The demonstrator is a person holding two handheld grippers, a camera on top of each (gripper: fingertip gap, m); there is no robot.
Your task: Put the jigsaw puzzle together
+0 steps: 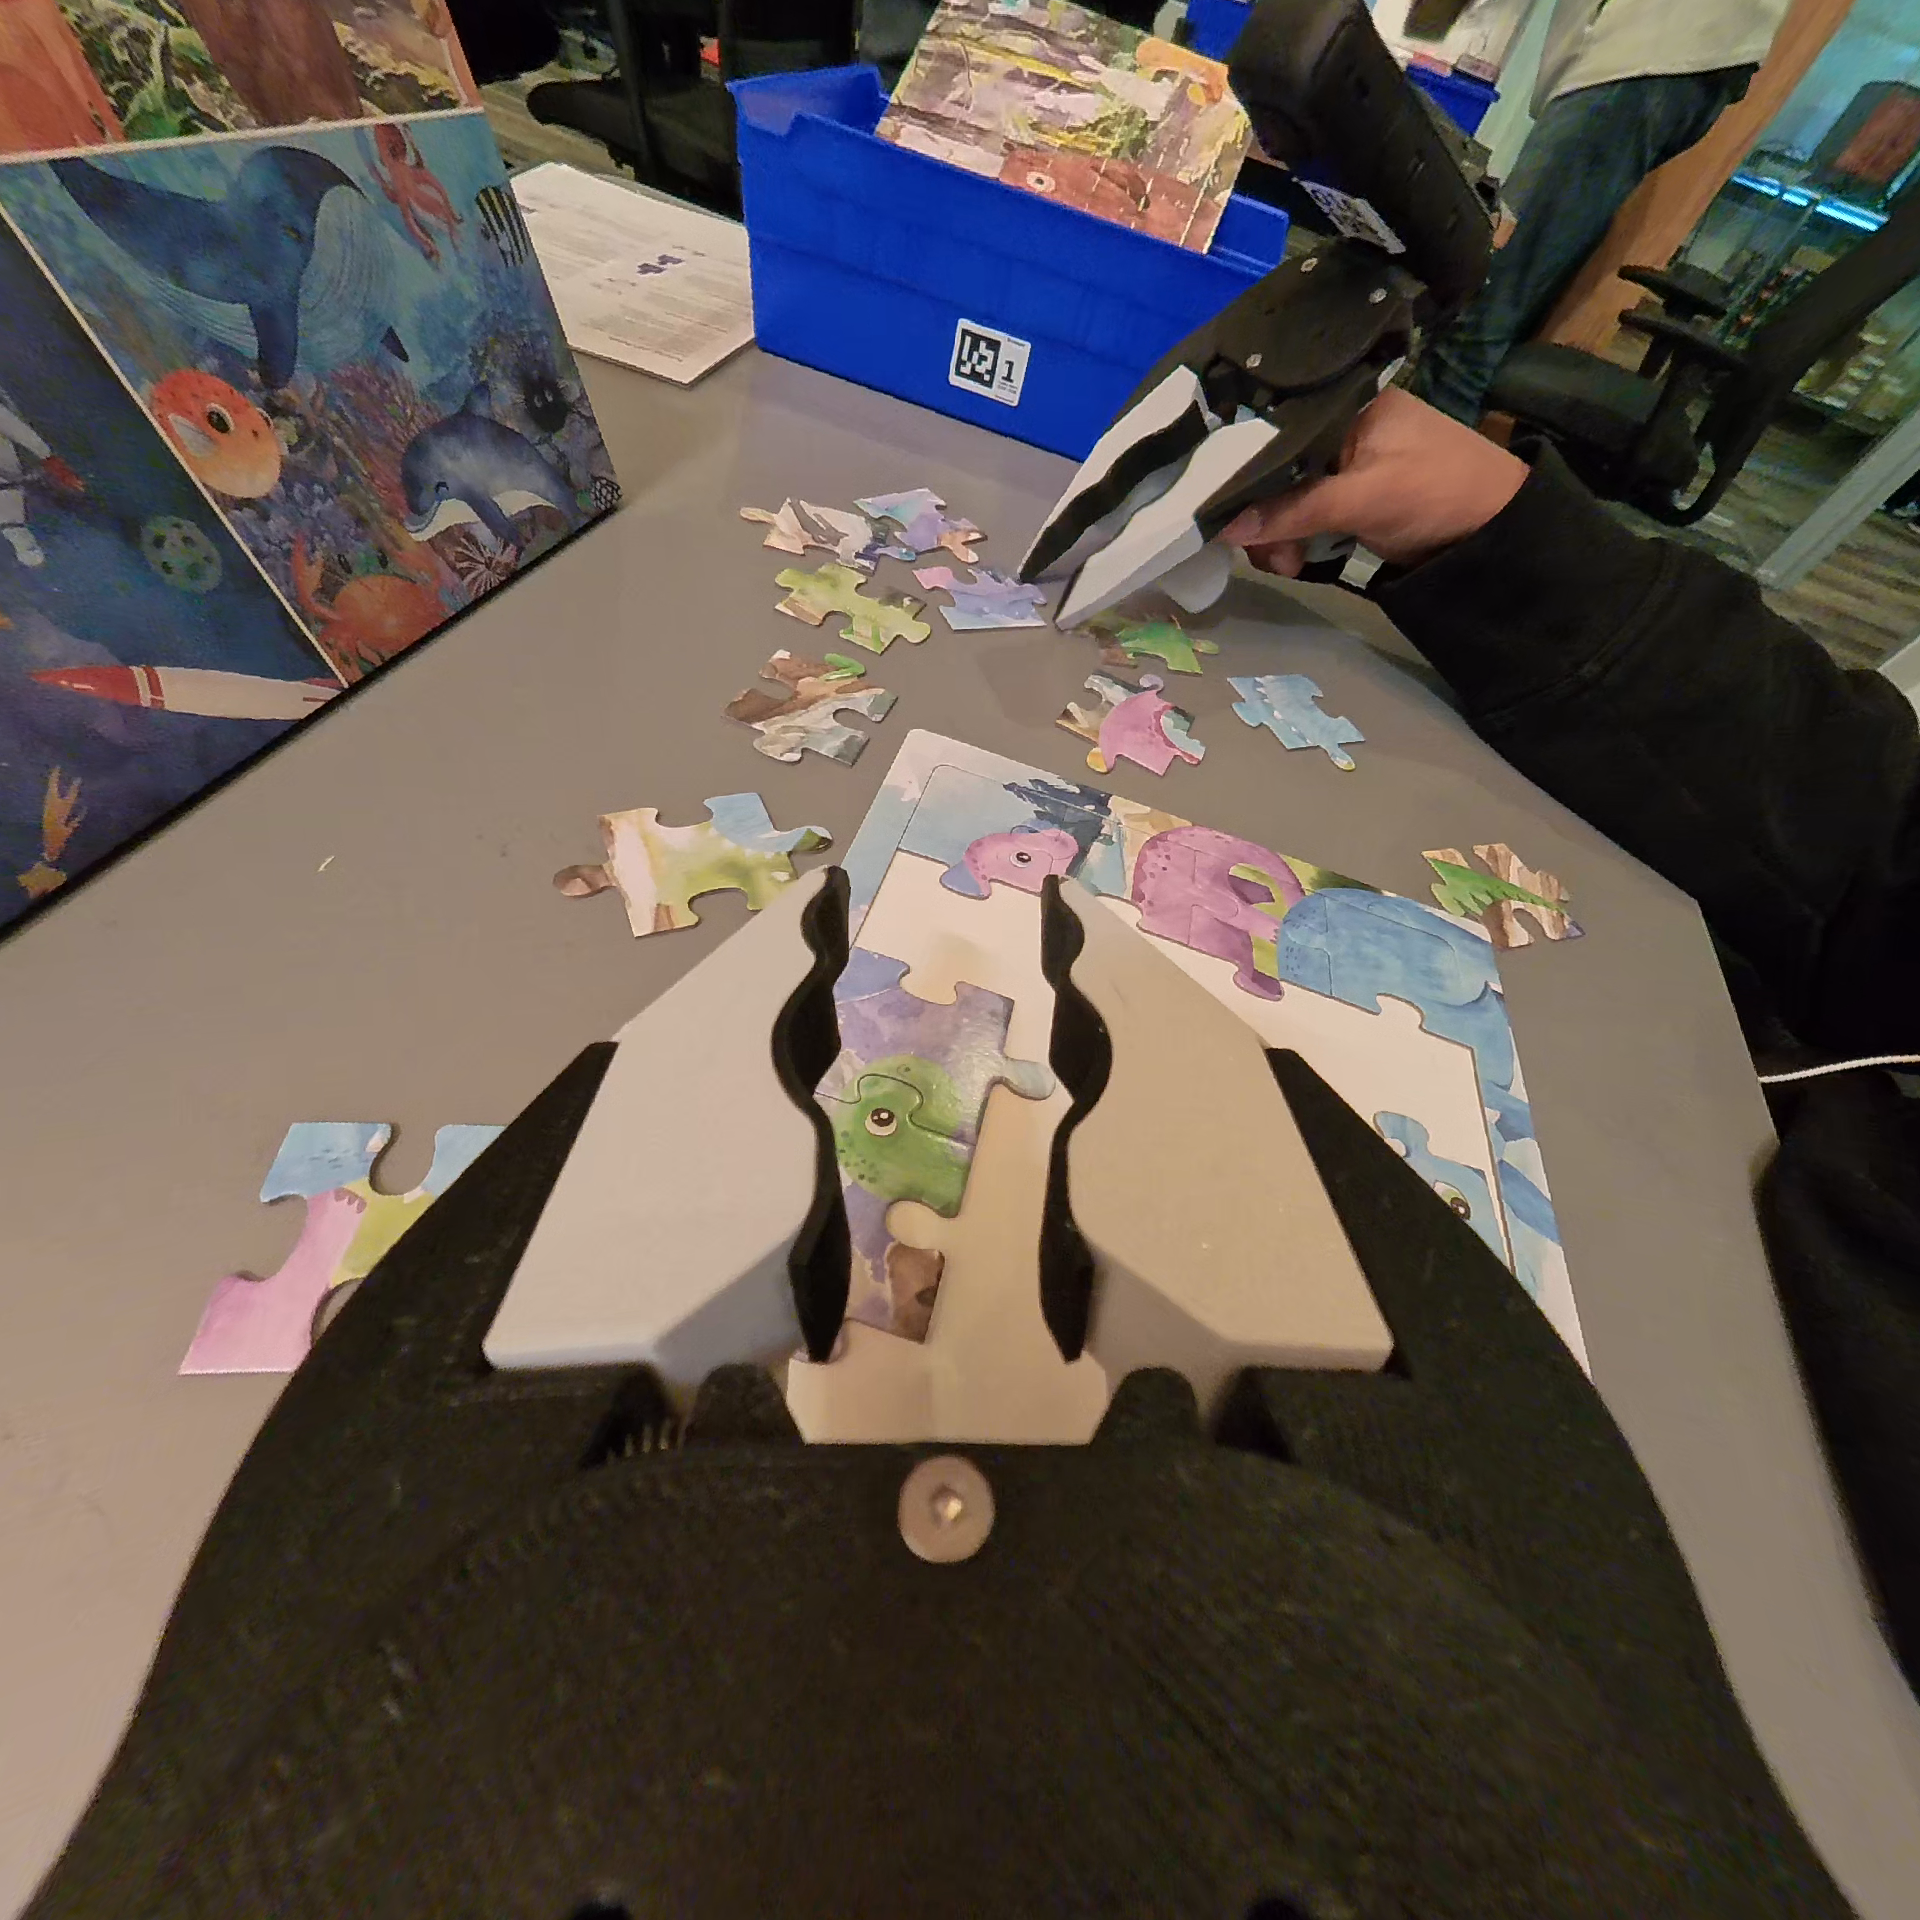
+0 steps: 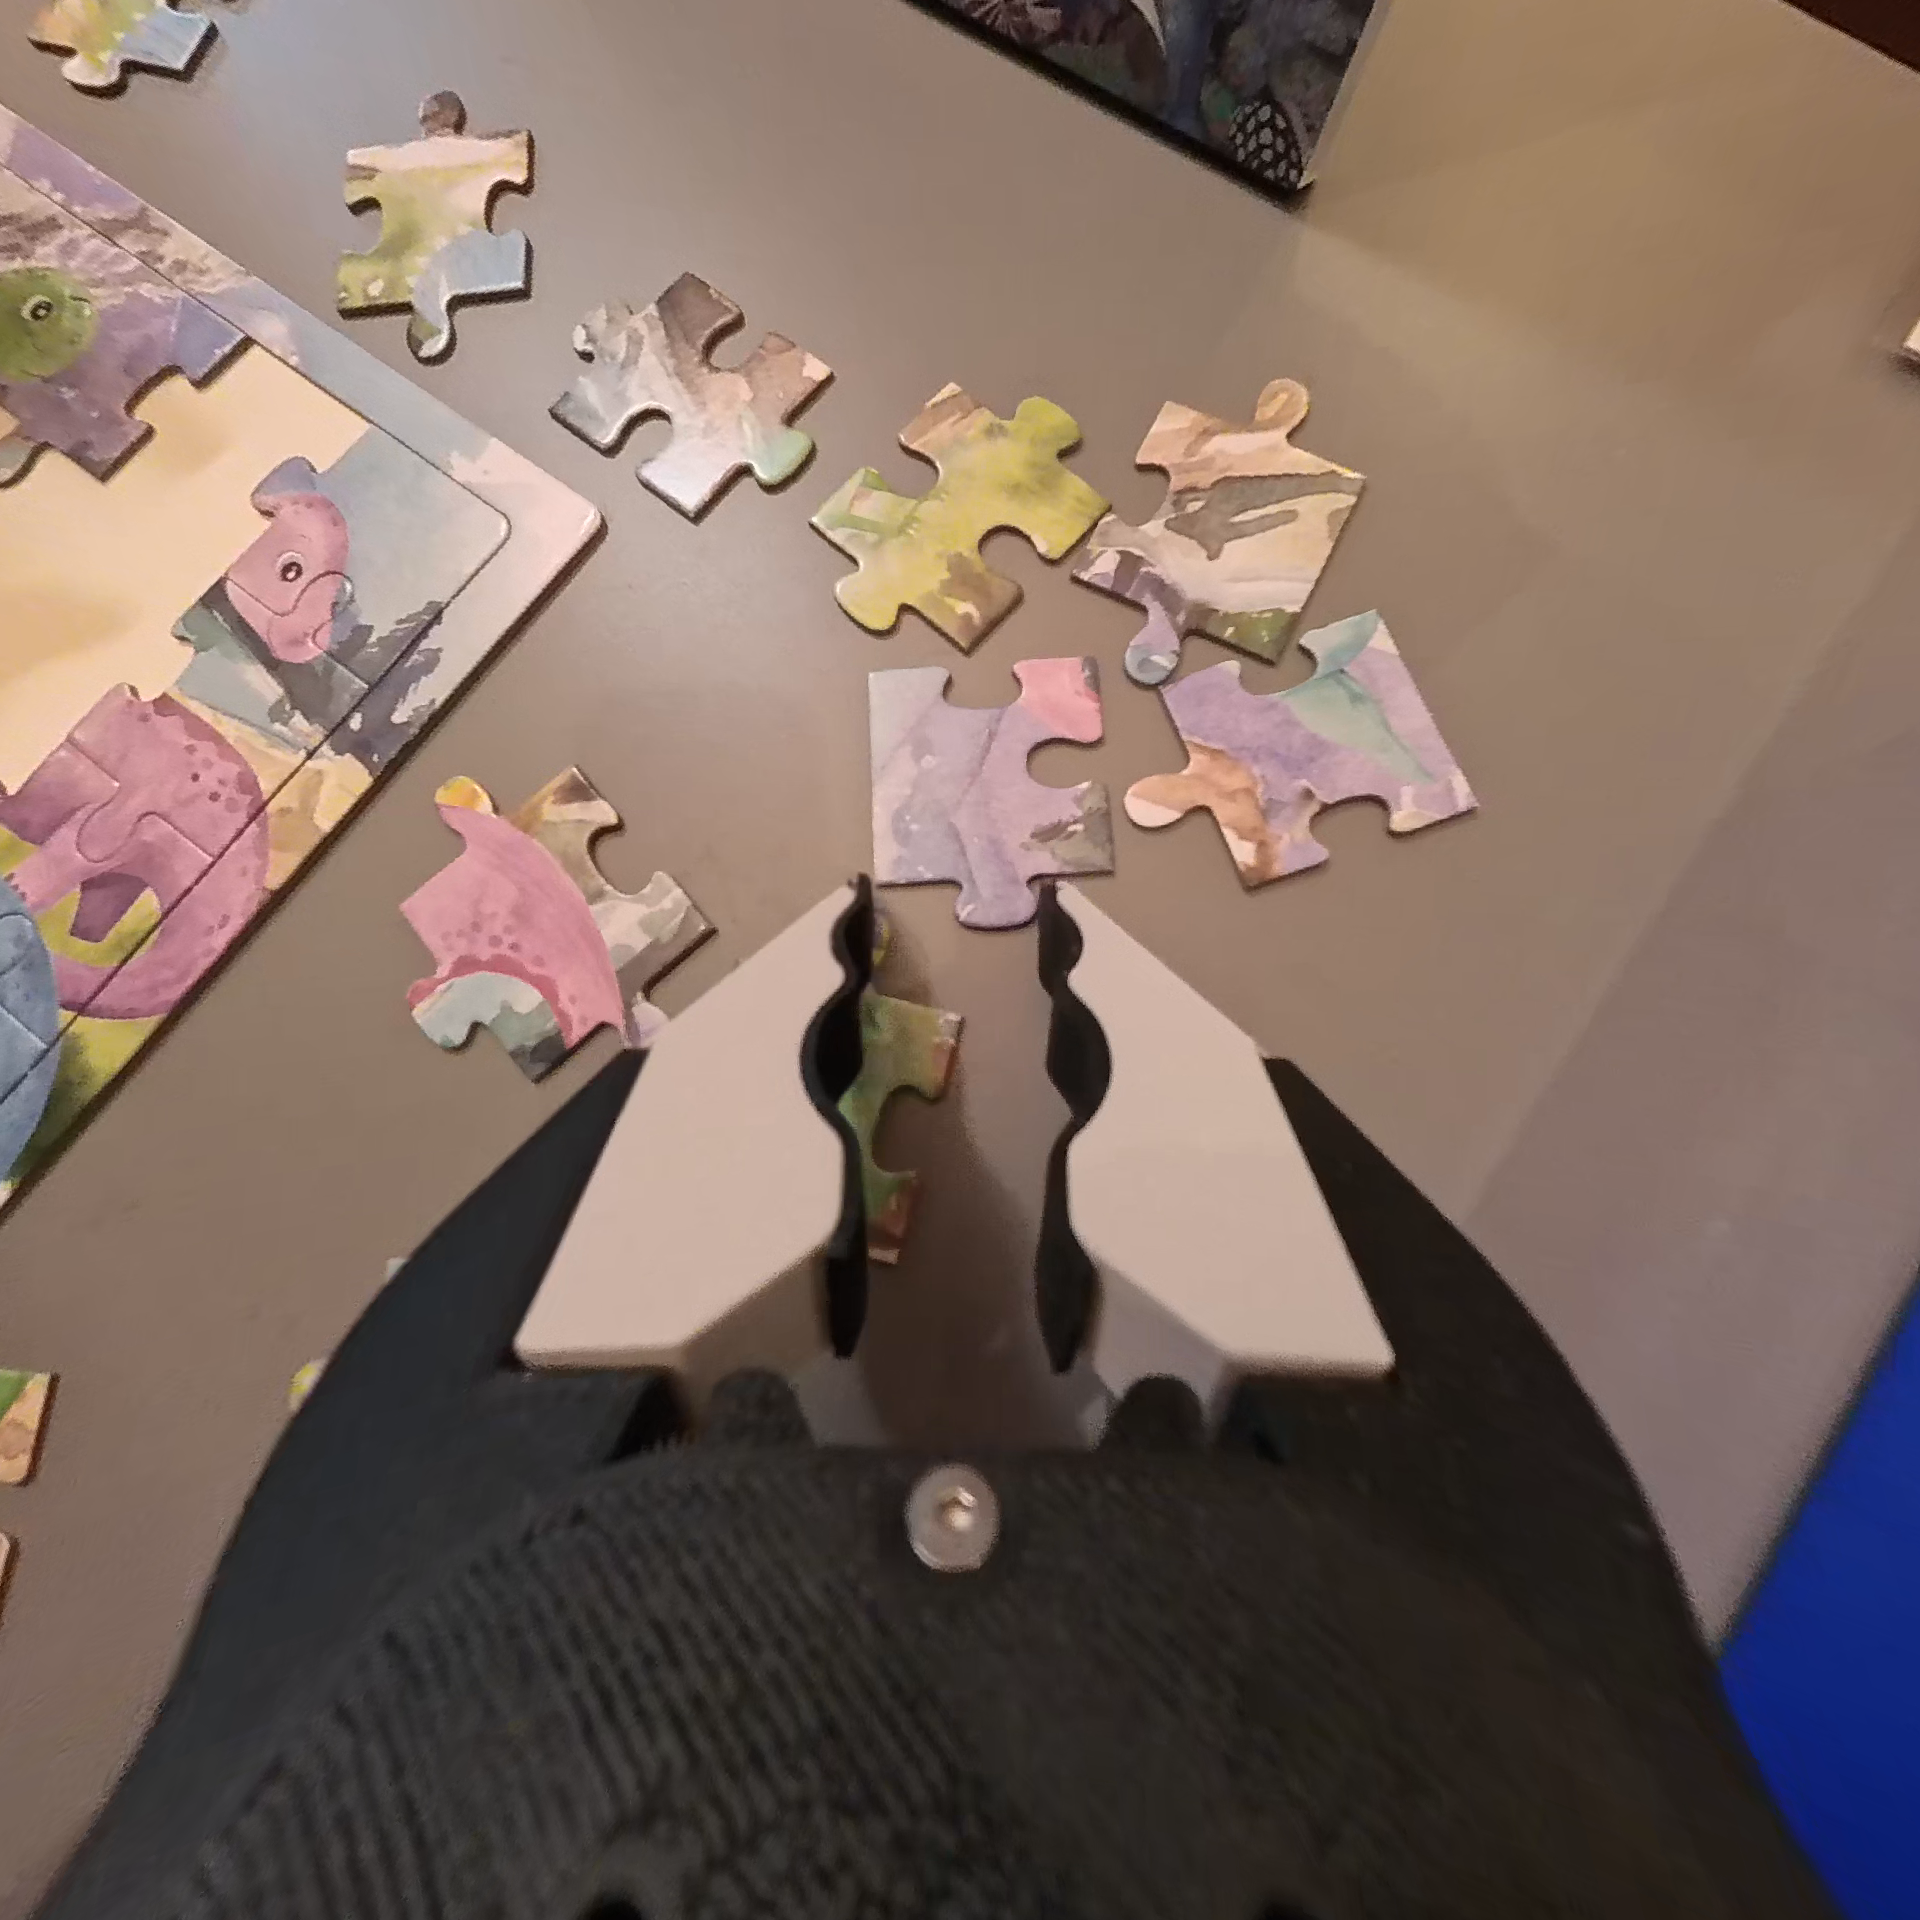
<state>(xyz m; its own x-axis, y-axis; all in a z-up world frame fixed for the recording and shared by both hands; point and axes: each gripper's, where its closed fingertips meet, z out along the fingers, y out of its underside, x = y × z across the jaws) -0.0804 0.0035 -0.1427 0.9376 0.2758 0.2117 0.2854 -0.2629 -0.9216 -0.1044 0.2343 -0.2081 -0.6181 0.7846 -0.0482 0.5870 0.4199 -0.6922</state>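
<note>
The puzzle tray (image 1: 1340,1049) lies on the grey table, with pink, purple and blue dinosaur pieces (image 1: 1205,883) joined along its far and right sides. My left gripper (image 1: 945,894) is open above the tray's left part. Green-faced dinosaur pieces (image 1: 909,1122) lie in the tray between its fingers. My right gripper (image 2: 951,899) is open and empty, tips low over the table just short of a purple-pink piece (image 2: 987,790). A green piece (image 2: 899,1081) lies partly under its left finger. The right gripper (image 1: 1049,597) also shows in the left wrist view, beyond the tray (image 2: 561,520).
Several loose pieces (image 1: 696,862) lie scattered around the tray. Tall puzzle boxes (image 1: 260,364) stand at the left, and a blue bin (image 1: 935,260) with a puzzle board and a paper sheet (image 1: 634,270) at the back. A person's sleeved arm (image 1: 1662,727) crosses the right side. My hands' fingertips stand some 25 cm from each other.
</note>
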